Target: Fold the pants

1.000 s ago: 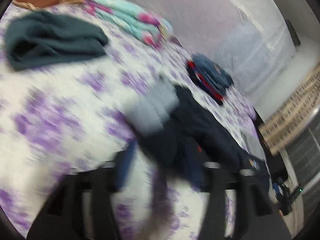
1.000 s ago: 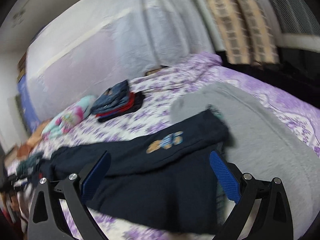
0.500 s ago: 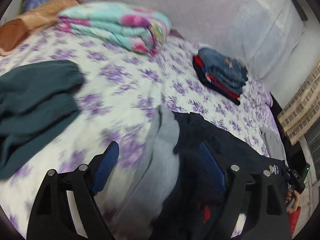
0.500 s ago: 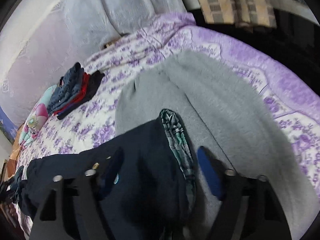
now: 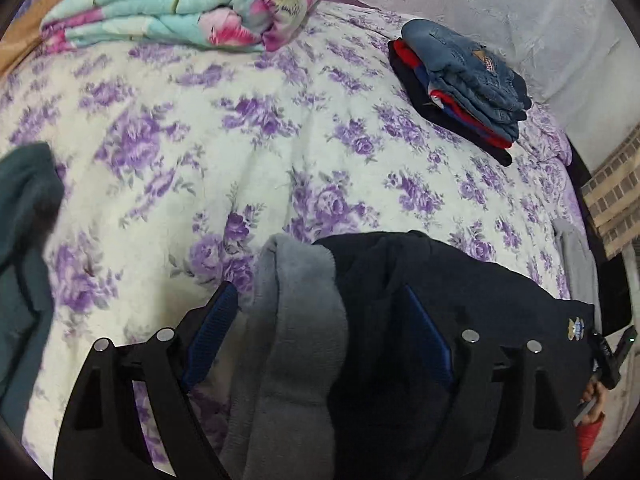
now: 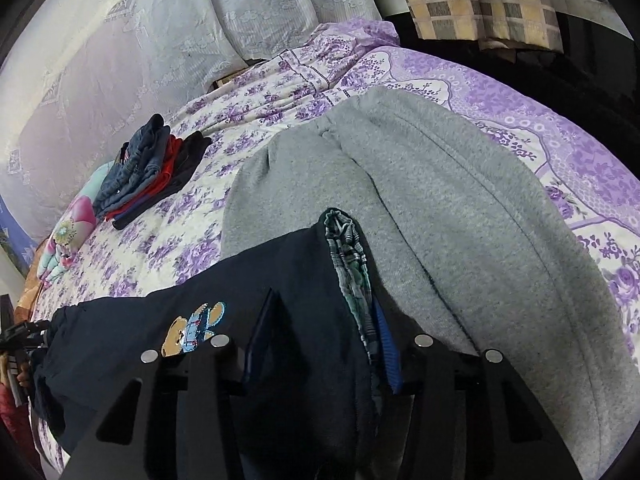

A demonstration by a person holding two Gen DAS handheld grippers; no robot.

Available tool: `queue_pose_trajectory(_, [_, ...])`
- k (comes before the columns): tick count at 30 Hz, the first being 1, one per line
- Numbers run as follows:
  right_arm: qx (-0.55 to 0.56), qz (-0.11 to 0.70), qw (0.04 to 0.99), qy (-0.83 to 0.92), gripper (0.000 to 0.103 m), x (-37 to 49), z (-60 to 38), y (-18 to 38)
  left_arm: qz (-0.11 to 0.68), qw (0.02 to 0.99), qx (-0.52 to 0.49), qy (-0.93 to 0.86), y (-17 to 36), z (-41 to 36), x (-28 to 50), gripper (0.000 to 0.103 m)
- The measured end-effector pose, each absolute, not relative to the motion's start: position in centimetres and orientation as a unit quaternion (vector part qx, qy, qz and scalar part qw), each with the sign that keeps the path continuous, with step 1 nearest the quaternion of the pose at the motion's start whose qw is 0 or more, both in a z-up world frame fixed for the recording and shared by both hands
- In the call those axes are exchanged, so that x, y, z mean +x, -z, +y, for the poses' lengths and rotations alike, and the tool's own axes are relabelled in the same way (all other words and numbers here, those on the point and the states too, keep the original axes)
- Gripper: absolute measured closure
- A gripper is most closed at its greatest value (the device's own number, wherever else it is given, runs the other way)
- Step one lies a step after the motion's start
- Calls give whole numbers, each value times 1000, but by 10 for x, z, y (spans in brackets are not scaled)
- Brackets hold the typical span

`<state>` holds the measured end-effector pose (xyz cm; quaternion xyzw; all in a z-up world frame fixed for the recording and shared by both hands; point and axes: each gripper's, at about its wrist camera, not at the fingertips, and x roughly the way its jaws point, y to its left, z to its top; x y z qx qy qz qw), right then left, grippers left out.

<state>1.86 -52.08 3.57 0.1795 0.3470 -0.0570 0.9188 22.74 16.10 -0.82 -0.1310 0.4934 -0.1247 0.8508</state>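
Navy pants (image 6: 120, 340) with a bear patch (image 6: 196, 328) lie across grey sweatpants (image 6: 440, 200) on the flowered bed. My right gripper (image 6: 324, 302) is down on the navy waist, its jaws closing. The waistband with its plaid lining (image 6: 344, 248) is between them, the lining right against the right pad. In the left wrist view my left gripper (image 5: 319, 292) stands open over the leg ends. The grey cuff (image 5: 296, 340) and the navy leg (image 5: 480, 300) lie between its fingers, and the left pad is clear of the cloth.
A folded stack topped by jeans (image 5: 460, 76) sits toward the wall. A folded floral blanket (image 5: 180, 4) lies at the far end and a dark green garment (image 5: 24, 240) at the left edge. A checked cloth (image 6: 480, 0) hangs past the bed's far side.
The left gripper swept across the bed to the leg ends, so the green garment slid off to the left. The right gripper came down on the navy waist and its jaws narrowed.
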Motion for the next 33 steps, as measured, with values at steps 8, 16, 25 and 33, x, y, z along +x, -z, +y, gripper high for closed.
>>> queue_pose_trajectory(8, [173,345,921,54,77,19,-518,-34,481,854,-117,160,8,149,229,84])
queue_pose_trajectory(16, [156,298,941,30,96,22,-506,-83,367,902,-183,136,-34,190,199,97])
queue_pose_trajectory(25, [118,229,966,2,96,86,-469,-165,265,936,-214,87,-98,230,202,97])
queue_pose_trajectory(33, [118,406,903,75,86,219,-463,-46,406,883,-234,23,1,230,288,93])
